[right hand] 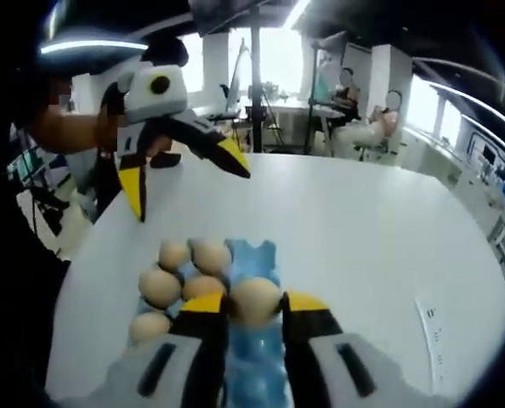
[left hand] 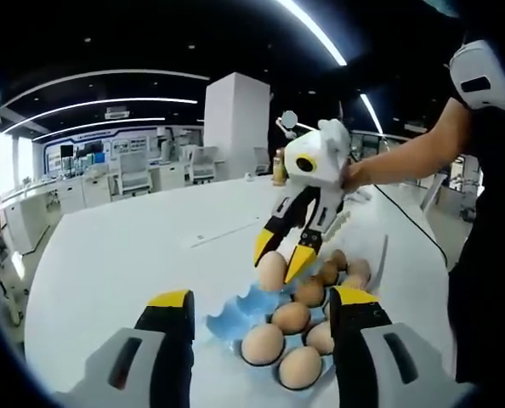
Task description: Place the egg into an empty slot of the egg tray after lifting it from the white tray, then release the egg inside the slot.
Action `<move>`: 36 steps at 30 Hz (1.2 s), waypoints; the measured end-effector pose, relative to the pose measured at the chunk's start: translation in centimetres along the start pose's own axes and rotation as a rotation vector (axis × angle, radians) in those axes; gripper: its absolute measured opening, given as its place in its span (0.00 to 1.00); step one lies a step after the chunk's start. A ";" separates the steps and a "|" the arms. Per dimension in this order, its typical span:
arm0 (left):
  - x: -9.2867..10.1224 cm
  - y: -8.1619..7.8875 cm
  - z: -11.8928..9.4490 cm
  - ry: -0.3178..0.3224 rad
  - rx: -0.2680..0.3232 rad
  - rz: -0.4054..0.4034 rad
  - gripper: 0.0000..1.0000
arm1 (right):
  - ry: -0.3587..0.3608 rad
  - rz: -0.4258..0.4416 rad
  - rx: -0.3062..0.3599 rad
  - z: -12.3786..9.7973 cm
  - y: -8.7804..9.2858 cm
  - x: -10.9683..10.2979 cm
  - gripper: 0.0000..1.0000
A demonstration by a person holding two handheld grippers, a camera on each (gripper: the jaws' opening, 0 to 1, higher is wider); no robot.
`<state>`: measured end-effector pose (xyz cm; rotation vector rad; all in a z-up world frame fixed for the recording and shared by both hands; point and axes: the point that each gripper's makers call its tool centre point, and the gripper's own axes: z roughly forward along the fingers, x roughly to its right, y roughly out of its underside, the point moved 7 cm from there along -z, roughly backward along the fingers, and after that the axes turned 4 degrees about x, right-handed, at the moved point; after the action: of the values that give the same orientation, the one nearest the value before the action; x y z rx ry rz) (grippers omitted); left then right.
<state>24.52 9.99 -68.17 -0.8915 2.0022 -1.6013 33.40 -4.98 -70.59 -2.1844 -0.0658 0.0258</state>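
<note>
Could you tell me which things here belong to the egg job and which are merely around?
Job:
- egg held in the right gripper
- blue egg tray
- left gripper, open

Merely around:
- white table
- chairs
- seated people

I am working in a large open-plan office or lab hall. Evidence: a dark ceiling with long curved light strips [left hand: 108,104], rows of white desks with chairs [left hand: 133,174], a white square column [left hand: 235,123], seated people [right hand: 367,127] by bright windows, and a broad white surface [right hand: 363,229].
</note>
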 end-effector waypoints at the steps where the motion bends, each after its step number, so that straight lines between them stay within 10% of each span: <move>1: 0.0 0.0 0.0 0.000 -0.001 0.000 0.65 | 0.001 -0.002 0.002 0.1 0.0 0.0 0.25; 36: -0.4 0.3 -0.5 -0.012 -0.005 -0.005 0.65 | -0.037 -0.026 0.040 5.1 -2.3 0.0 0.25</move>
<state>24.41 10.70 -68.32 -0.9063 1.9976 -1.5907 33.13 0.51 -71.69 -2.1428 -0.1133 0.0522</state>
